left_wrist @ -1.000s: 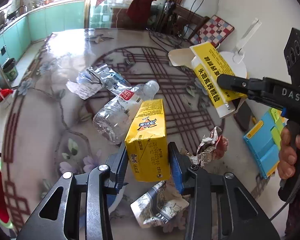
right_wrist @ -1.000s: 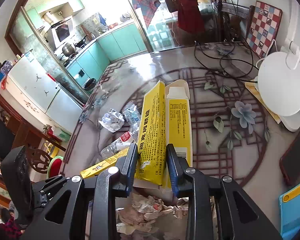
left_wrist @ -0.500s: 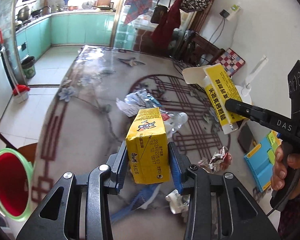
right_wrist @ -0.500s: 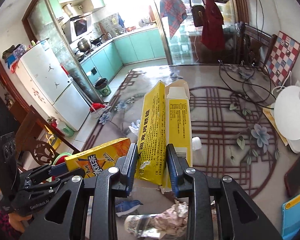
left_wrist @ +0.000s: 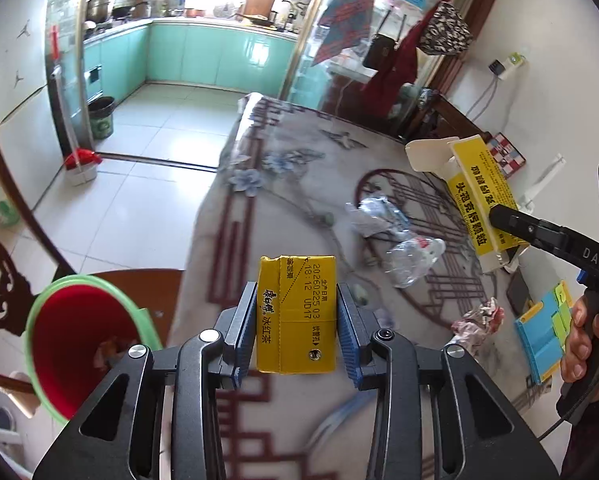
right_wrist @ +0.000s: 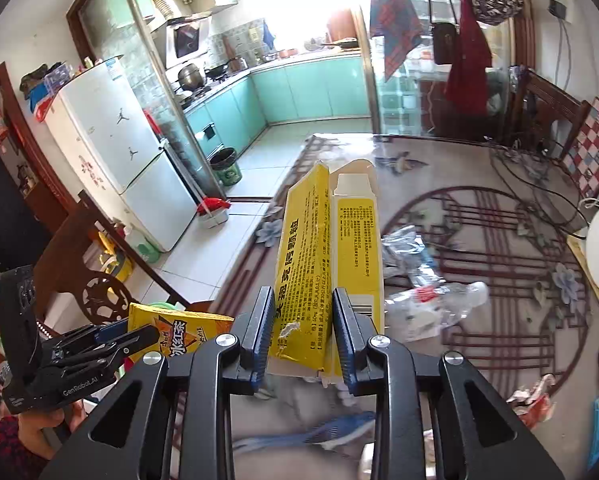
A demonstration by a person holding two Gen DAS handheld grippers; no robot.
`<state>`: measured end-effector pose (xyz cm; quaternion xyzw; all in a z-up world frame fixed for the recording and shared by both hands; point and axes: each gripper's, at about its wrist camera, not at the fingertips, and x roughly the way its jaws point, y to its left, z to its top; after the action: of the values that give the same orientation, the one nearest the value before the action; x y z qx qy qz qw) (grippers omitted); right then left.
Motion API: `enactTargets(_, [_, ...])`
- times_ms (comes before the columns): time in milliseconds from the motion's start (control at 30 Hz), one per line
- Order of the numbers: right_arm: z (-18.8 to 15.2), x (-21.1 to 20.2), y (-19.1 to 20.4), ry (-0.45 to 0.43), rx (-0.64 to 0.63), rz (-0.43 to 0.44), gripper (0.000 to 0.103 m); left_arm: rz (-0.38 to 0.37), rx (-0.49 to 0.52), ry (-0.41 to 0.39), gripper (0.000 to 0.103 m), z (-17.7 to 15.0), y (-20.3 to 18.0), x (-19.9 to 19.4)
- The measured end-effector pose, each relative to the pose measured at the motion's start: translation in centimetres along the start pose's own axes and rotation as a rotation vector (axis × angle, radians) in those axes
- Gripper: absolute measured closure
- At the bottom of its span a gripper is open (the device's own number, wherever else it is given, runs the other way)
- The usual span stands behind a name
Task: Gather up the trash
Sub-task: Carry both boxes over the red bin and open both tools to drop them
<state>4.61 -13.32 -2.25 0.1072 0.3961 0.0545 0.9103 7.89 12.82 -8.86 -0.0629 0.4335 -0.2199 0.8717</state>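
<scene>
**Both claws loaded, bin next**

The left claw (left_wrist: 297,316) grips a yellow drink carton (left_wrist: 295,314); the right claw (right_wrist: 299,330) clamps a flattened yellow box (right_wrist: 323,256). This looks like the carry step. Next, each must hang over the red bin (left_wrist: 73,344), below the surface (left_wrist: 283,184) edge, before letting go. The bin seems nearly empty. A crushed bottle (left_wrist: 413,256) remains on the surface.

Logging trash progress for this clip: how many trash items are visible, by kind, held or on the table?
Yellow cartons or boxes held in grippers: 2, the tea carton and the long box
Clear plastic bottles on the table: 1
Crumpled wrappers on the table: 2
Total: 5
</scene>
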Motion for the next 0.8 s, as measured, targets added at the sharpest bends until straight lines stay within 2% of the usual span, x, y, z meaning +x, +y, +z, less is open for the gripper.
enactTargets(467, [-1.0, 7.2, 13.6, 0.096, -0.094, 0.106, 0.077, 0.119, -0.111, 0.001, 0.068, -1.6, 11.4, -2.7])
enactTargets(800, [-5.4, 14.3, 20.9, 0.281, -0.217, 0.213, 0.076, 0.240, -0.228, 0.050, 0.068, -4.0, 19.1, -2.6])
